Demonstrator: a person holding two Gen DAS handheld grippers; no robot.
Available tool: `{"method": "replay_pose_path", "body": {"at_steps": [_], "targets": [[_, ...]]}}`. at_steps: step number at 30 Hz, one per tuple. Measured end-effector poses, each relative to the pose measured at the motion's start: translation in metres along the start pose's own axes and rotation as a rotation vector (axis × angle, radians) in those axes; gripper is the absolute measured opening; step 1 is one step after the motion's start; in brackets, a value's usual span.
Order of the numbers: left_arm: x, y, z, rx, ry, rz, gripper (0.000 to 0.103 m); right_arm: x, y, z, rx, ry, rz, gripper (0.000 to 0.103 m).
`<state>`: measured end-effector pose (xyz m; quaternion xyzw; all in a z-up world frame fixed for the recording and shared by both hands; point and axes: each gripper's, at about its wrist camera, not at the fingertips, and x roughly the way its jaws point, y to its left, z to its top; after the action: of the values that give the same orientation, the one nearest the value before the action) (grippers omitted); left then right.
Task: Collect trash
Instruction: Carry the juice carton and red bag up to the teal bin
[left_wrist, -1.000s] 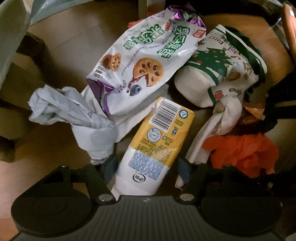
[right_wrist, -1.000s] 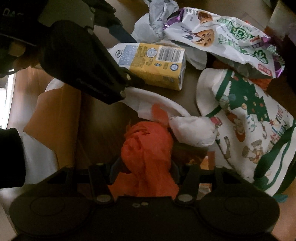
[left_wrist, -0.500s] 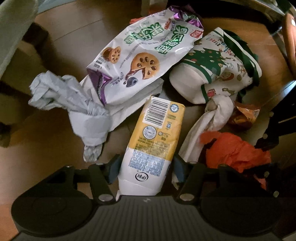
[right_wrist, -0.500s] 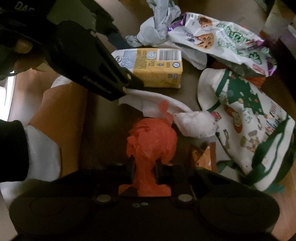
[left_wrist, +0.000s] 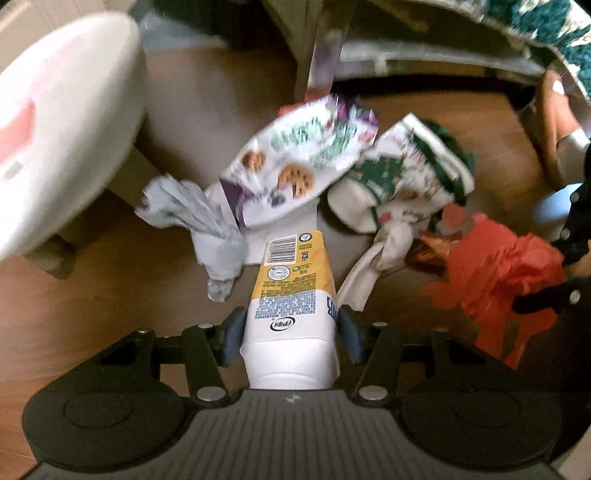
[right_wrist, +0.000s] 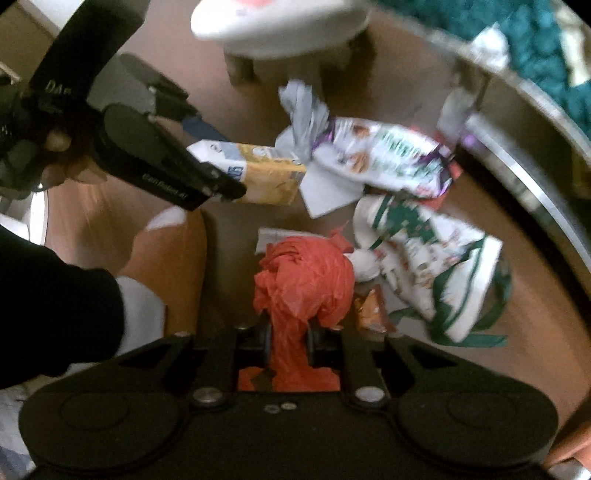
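Yellow and white cardboard, printed with a barcode, makes up the drink carton (left_wrist: 293, 291) that is clamped at its white end between the two blue pads of the left gripper (left_wrist: 290, 334), low in the centre of the left wrist view. In the right wrist view the same carton (right_wrist: 258, 177) is seen at upper left, gripped by that tool. An orange plastic bag (right_wrist: 303, 280) is pinched by its neck between the closed fingers of the right gripper (right_wrist: 290, 341), at the bottom centre of the right view; in the left view the bag (left_wrist: 495, 266) is seen at the right edge. Above the carton, in the middle of the left view, a crumpled grey paper (left_wrist: 199, 221), a cookie wrapper (left_wrist: 295, 173) with purple edges and a Christmas-print bag (left_wrist: 399, 184) are spread on the brown wooden floor (left_wrist: 92, 295). A white stool (left_wrist: 62, 147) is seen at upper left
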<state>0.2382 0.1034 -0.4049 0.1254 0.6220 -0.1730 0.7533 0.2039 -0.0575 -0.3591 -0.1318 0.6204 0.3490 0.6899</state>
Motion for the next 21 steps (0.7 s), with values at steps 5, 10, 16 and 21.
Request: {"method": "replay_pose_path", "body": {"at_steps": [5, 10, 16, 21], "targets": [[-0.046, -0.003, 0.006, 0.018, -0.072, 0.047, 0.052, -0.049, 0.006, -0.002, 0.032, -0.090, -0.053, 0.015], [-0.107, -0.002, 0.019, 0.026, -0.184, 0.115, 0.052, -0.110, 0.014, 0.005, 0.050, -0.198, -0.104, 0.015], [-0.195, -0.010, 0.038, 0.012, -0.347, 0.176, 0.052, -0.188, 0.018, 0.010, 0.067, -0.331, -0.150, 0.015], [-0.259, -0.030, 0.049, -0.026, -0.459, 0.192, 0.052, -0.257, 0.023, 0.007, 0.056, -0.447, -0.183, 0.015]]}}
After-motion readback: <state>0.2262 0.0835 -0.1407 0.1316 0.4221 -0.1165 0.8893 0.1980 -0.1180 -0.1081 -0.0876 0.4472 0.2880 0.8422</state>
